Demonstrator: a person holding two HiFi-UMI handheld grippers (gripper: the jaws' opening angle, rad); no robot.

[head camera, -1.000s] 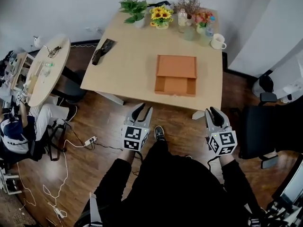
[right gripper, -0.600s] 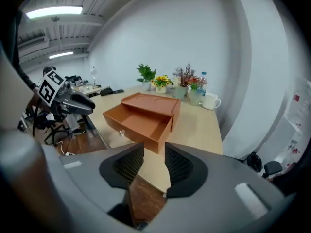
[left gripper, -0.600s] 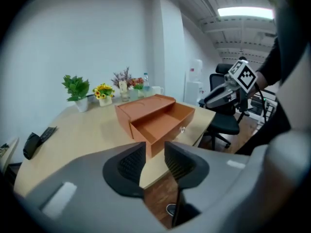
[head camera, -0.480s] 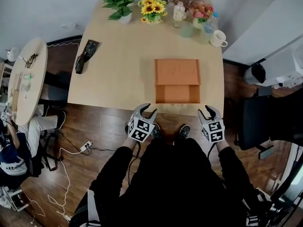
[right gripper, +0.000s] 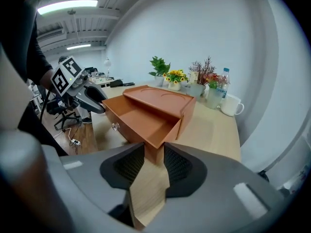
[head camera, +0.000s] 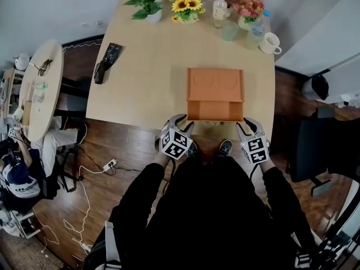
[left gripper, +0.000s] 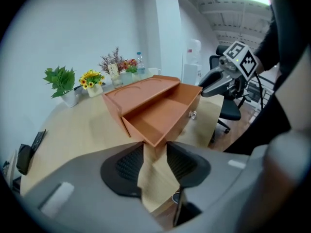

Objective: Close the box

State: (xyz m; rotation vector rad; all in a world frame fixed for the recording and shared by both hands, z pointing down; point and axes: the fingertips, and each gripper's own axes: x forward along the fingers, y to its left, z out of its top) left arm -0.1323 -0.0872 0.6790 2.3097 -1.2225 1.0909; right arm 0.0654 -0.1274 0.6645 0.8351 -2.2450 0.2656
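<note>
The orange box (head camera: 215, 83) sat near the desk's (head camera: 146, 66) front edge, its drawer (head camera: 215, 111) pulled out. It looked rigid and light, best pushed flat on the drawer front. The left tongs (head camera: 181, 121) were opening and the right tongs (head camera: 250, 122) closing. Neither pair gripped anything, though each was lined up on a drawer corner.

Orange box (head camera: 215, 93); pale wood table (head camera: 146, 66); yellow sunflowers (head camera: 187, 4); mug (head camera: 271, 42) white, perhaps cream.
</note>
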